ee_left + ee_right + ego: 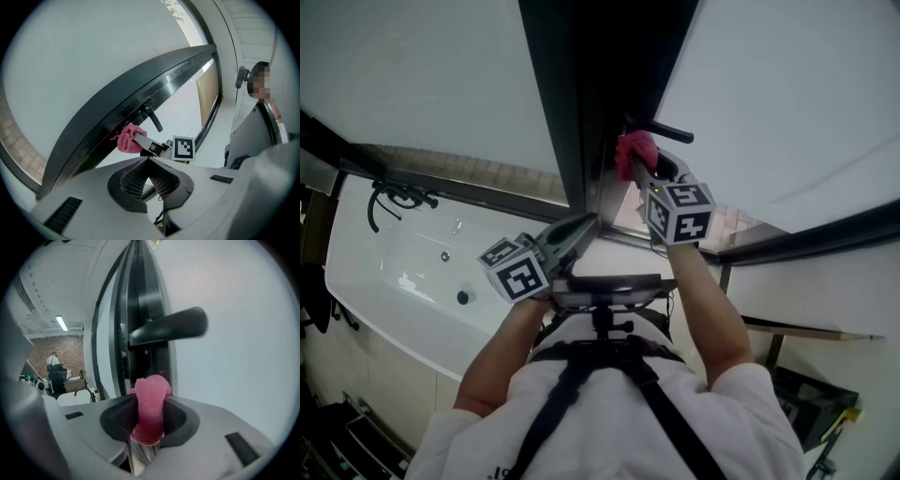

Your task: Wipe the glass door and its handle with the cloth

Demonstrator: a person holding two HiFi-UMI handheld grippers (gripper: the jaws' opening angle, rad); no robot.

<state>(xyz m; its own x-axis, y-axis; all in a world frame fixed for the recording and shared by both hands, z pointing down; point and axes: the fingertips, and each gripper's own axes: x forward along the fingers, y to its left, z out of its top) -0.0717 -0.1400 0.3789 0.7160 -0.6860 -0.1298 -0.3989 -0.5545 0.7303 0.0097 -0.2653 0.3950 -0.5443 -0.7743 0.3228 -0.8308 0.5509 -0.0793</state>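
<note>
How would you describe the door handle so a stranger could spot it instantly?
Find the dark door frame between the pale glass panels. The handle is the black lever jutting from it beside the pink cloth, the frame's only protruding part.

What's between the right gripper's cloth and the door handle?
Nothing loose. The right gripper view shows the cloth, clamped in the right gripper, below the handle, with only bare dark door frame between.
</note>
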